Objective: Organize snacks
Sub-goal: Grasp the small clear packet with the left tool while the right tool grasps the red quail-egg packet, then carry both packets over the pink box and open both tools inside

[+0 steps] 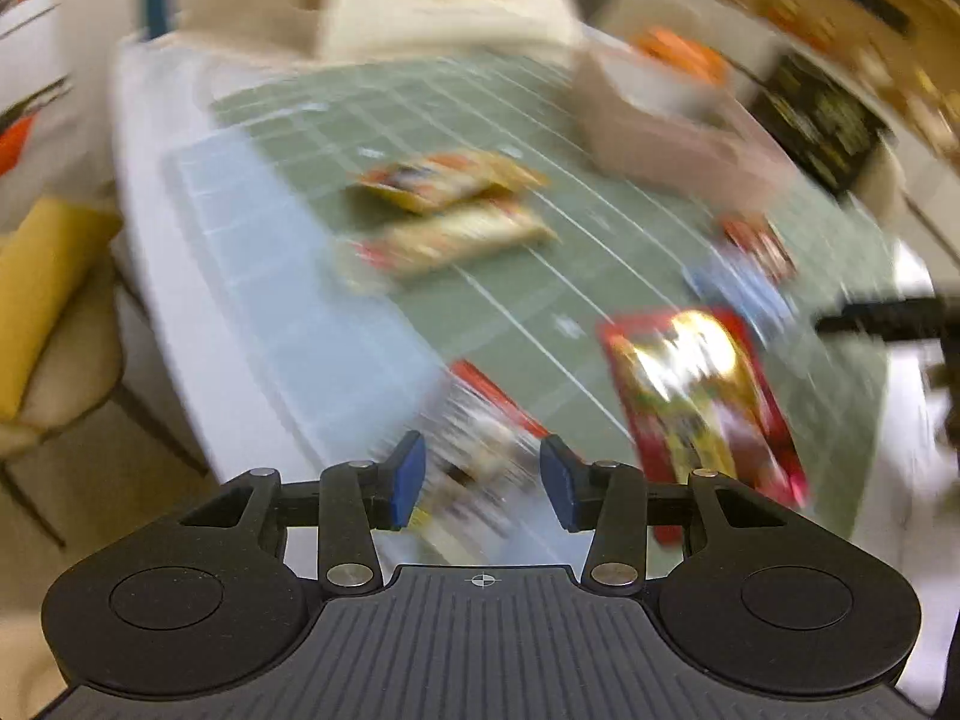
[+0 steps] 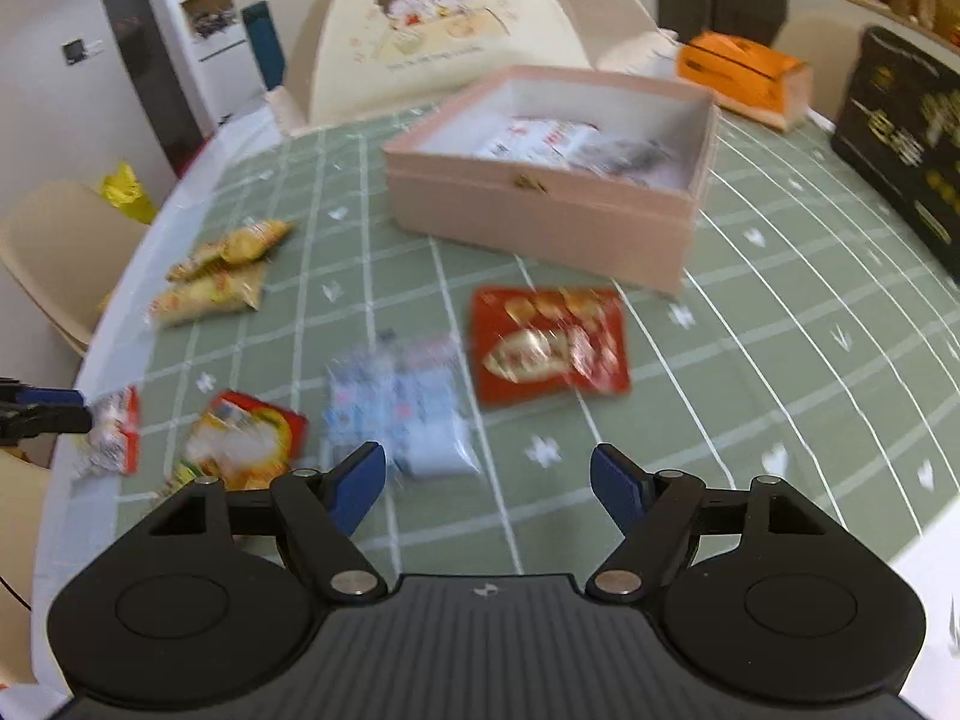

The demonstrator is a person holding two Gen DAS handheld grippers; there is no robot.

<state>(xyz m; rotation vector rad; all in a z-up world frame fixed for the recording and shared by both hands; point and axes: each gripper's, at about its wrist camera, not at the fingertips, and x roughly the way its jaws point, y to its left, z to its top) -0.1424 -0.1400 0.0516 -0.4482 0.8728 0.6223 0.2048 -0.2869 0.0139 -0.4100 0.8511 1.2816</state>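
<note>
I'm looking into a home dining area. The surface [image 2: 750, 360] is a round table under a green checked cloth, with cream moulded chairs [image 2: 60, 240] drawn up round it; the one at the top centre of the right wrist view wears a cartoon-printed back cover [image 2: 432, 24]. At the upper left of that frame I see a dark doorway [image 2: 138, 48] beside a white wall with a small switch panel [image 2: 75, 51]. An orange tissue pack [image 2: 738, 72] sits at the upper right, and a yellow cushion [image 1: 42, 288] lies on a chair at the left of the left wrist view.
</note>
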